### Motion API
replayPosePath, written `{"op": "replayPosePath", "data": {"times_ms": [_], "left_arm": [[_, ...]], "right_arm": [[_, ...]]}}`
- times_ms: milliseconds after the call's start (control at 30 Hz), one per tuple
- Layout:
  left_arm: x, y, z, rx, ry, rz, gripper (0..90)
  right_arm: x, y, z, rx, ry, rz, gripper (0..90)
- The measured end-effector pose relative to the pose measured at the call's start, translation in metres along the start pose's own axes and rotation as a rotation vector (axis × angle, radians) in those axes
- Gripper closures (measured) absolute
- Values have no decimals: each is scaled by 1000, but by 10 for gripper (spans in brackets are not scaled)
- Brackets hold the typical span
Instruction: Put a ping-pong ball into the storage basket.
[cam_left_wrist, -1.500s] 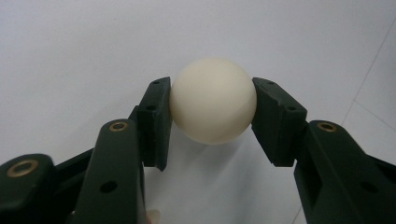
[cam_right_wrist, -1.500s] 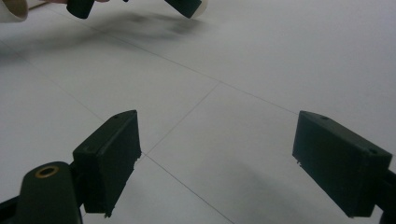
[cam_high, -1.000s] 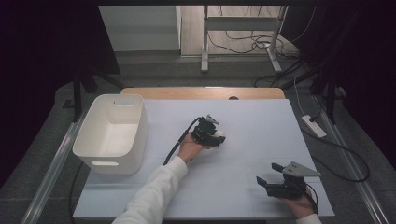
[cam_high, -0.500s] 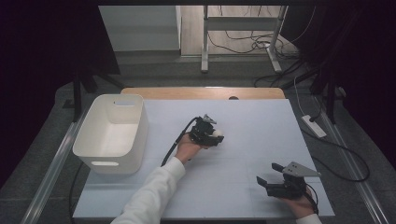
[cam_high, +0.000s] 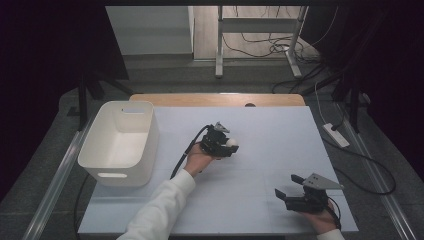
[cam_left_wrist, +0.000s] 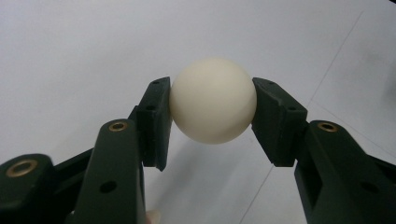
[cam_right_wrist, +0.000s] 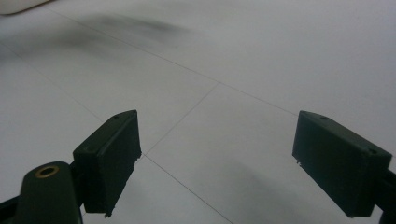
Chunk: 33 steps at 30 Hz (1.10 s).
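Peeking out past the left claw (cam_high: 231, 146) in the high view, the cream ball (cam_high: 231, 142) is mostly hidden by the claw's black body near the middle of the white tabletop (cam_high: 280, 135). The left gripper view shows the ball (cam_left_wrist: 213, 100) whole, pinched between both pads (cam_left_wrist: 156, 119) above the surface. The right claw (cam_high: 284, 194), near the front right edge, is spread wide with nothing between its pads (cam_right_wrist: 112, 151). A white bin (cam_high: 120, 142) stands at the left.

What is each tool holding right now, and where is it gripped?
The left tool holds a cream ball, pads pressing its two opposite sides at mid-height. The right tool is open and holds nothing.
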<state>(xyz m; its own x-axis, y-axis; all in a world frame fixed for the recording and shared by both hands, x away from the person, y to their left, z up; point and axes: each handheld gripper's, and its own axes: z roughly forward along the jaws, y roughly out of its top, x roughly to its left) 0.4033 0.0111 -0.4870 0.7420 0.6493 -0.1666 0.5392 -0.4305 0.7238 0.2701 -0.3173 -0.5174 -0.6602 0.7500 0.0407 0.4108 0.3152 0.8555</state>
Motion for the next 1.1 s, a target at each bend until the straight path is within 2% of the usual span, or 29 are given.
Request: {"op": "replayPosePath", "data": {"times_ms": [100,1100], "left_arm": [[-2,1,-3,-3,-3,14,507],[-10,1,-26,-47,-5,41,507]], "right_arm": [[0,0,0,-1,0,1,154],[0,0,0,2,0,-2,154]]}}
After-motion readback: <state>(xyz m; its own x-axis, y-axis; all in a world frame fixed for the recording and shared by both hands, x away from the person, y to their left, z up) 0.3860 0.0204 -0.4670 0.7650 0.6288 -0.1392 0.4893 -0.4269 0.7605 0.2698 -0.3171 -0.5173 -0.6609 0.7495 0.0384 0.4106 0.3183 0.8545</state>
